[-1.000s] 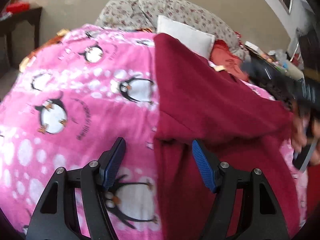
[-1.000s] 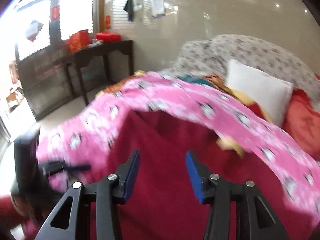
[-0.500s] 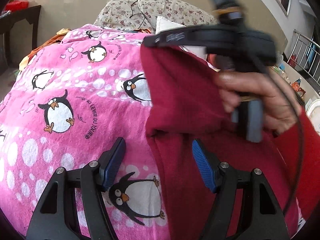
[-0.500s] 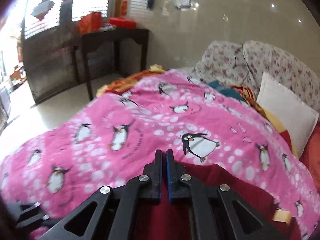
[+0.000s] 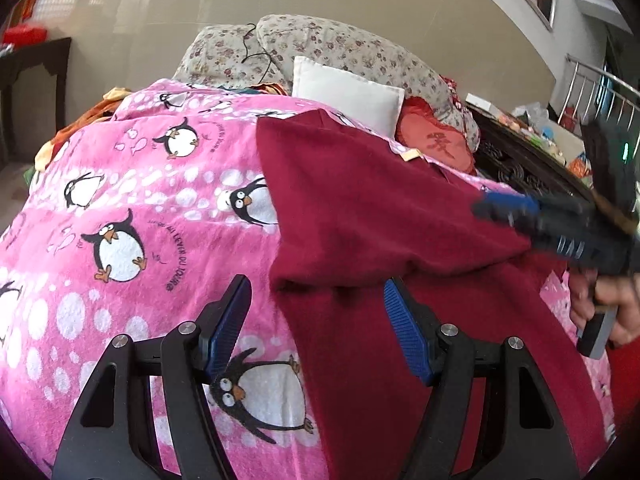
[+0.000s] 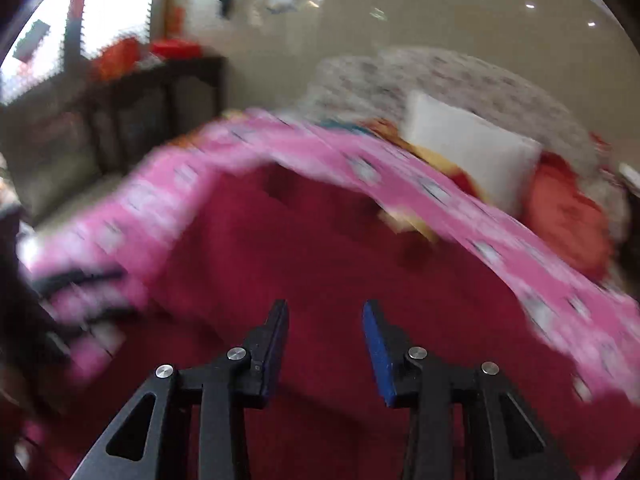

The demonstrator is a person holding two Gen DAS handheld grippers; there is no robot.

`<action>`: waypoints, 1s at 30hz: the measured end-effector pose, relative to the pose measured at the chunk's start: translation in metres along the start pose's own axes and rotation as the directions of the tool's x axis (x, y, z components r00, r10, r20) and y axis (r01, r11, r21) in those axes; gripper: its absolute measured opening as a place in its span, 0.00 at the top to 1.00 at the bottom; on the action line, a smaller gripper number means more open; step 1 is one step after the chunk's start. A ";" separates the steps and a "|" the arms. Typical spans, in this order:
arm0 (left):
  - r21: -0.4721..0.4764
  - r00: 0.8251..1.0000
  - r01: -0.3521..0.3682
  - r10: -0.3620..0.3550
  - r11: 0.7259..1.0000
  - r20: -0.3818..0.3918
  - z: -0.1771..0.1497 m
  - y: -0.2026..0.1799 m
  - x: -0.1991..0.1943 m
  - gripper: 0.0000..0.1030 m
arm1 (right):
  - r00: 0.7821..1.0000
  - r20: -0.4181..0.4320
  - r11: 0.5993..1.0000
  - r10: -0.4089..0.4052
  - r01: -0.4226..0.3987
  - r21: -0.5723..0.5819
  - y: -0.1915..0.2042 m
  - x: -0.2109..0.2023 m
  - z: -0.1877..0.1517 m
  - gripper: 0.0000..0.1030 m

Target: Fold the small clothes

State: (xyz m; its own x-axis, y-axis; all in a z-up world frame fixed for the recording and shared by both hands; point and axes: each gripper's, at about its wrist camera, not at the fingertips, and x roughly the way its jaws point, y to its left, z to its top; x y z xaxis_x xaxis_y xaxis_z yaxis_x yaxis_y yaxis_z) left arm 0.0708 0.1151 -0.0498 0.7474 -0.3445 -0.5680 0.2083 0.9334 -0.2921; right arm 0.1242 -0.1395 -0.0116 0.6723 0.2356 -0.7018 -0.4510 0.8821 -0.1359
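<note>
A dark red garment [image 5: 372, 216] lies on a pink penguin blanket [image 5: 132, 208], its upper part folded over the lower part. My left gripper [image 5: 316, 320] is open and empty, hovering just above the garment's left edge at the fold. My right gripper [image 6: 325, 340] is open and empty above the red garment [image 6: 320, 248]; this view is blurred by motion. The right gripper also shows in the left wrist view [image 5: 516, 208], blurred, at the garment's right side, held by a hand.
A white pillow [image 5: 348, 92], a floral cushion [image 5: 328, 48] and a red cushion [image 5: 436, 144] lie at the head of the bed. A dark wooden table [image 6: 152, 96] stands by the wall on the left. Cluttered furniture [image 5: 532, 152] stands to the right.
My right gripper was shut on the garment's edge over the far side half a second ago. It has now opened, let go and pulled back to the right. The left gripper has stayed put.
</note>
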 end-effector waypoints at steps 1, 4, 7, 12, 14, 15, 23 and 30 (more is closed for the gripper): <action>0.003 1.000 -0.004 0.004 1.000 -0.004 0.001 0.000 0.001 0.33 | 0.999 -0.038 0.999 -0.039 0.039 0.023 -0.009 0.007 -0.012 0.64; -0.011 1.000 -0.007 0.006 1.000 -0.023 0.001 0.004 0.006 0.33 | 0.990 -0.137 0.992 0.018 0.000 0.130 -0.032 0.037 -0.041 0.64; -0.053 0.998 -0.008 0.005 0.999 -0.062 0.000 0.013 0.016 0.33 | 0.996 -0.053 0.975 0.072 -0.059 0.212 -0.046 0.011 -0.040 0.64; -0.064 0.998 0.003 -0.007 0.998 -0.067 -0.001 0.015 0.017 0.33 | 0.996 0.091 0.911 -0.006 -0.032 0.411 -0.107 -0.064 -0.072 0.55; -0.062 0.997 0.000 -0.004 0.998 -0.073 -0.002 0.015 0.018 0.32 | 0.991 0.078 0.867 -0.104 0.052 0.496 -0.147 -0.083 -0.097 0.54; -0.063 0.997 0.002 -0.007 0.998 -0.075 -0.002 0.015 0.019 0.32 | 0.989 0.071 0.840 -0.130 0.072 0.539 -0.166 -0.090 -0.107 0.54; -0.069 0.996 0.028 -0.034 0.997 -0.082 -0.001 0.015 0.022 0.24 | 0.970 0.054 0.670 -0.239 0.124 0.732 -0.274 -0.137 -0.148 0.42; -0.078 0.996 0.039 -0.045 0.996 -0.080 -0.001 0.013 0.023 0.24 | 0.980 0.048 0.544 -0.191 0.065 0.837 -0.300 -0.124 -0.161 0.33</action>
State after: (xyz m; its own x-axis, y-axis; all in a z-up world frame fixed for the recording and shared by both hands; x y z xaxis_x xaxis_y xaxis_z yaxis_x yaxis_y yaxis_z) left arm 0.0904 0.1195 -0.0677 0.6845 -0.3932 -0.6139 0.1873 0.9087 -0.3732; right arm 0.0821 -0.4989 0.0038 0.7735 0.0818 -0.6285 0.2896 0.8364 0.4654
